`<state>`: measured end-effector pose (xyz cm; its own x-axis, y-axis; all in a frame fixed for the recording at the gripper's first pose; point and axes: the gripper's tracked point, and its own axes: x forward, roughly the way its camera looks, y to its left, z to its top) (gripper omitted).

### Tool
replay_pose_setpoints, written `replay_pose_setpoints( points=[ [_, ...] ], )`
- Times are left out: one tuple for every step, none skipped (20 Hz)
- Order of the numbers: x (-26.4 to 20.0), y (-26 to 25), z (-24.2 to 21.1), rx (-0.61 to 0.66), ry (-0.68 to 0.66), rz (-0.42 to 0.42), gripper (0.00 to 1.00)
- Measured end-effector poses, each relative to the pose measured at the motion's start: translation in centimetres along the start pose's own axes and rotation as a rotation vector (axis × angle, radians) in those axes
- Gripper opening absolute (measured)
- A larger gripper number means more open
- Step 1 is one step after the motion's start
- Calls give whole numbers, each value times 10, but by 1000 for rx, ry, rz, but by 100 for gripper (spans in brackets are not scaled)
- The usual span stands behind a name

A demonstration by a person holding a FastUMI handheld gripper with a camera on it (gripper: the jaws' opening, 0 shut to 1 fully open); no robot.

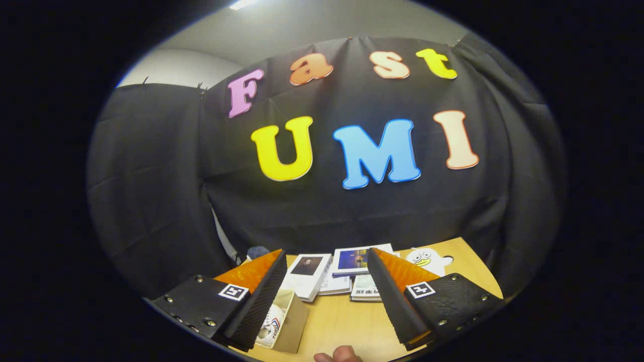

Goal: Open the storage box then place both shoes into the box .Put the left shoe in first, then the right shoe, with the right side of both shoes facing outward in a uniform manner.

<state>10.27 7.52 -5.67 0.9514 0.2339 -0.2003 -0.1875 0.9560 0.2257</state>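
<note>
Spread wide and gripping nothing, the gripper (326, 296) hangs high over the table (347, 322), seemingly to clear the open storage box (293, 322) at near left, where a white shoe (271, 327) sits inside.

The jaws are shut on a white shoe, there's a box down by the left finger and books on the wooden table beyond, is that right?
Not quite. In the gripper view the gripper has its jaws open and holds nothing. The white shoe lies in the open box by the left finger. The rest stands: books lie on the wooden table beyond the fingers.
</note>
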Motion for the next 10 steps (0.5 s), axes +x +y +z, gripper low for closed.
replay_pose_setpoints(
  points=[
    [-5, -9, 7, 3, -18, -24, 98],
    [-11, -15, 11, 5, -33, -47, 98],
    [-18, -19, 15, 4, -42, -63, 98],
    [-24, -23, 19, 1, -51, -77, 98],
    [-28, -27, 23, 0, -64, -92, 98],
    [-33, -30, 26, 0, -77, -105, 98],
    [-37, -32, 29, 1, -92, -116, 98],
    [-39, -34, 33, -2, -108, -123, 98],
    [-42, -36, 35, -9, -116, -128, 98],
    [-42, -38, 36, -16, -119, -129, 98]
  ],
)
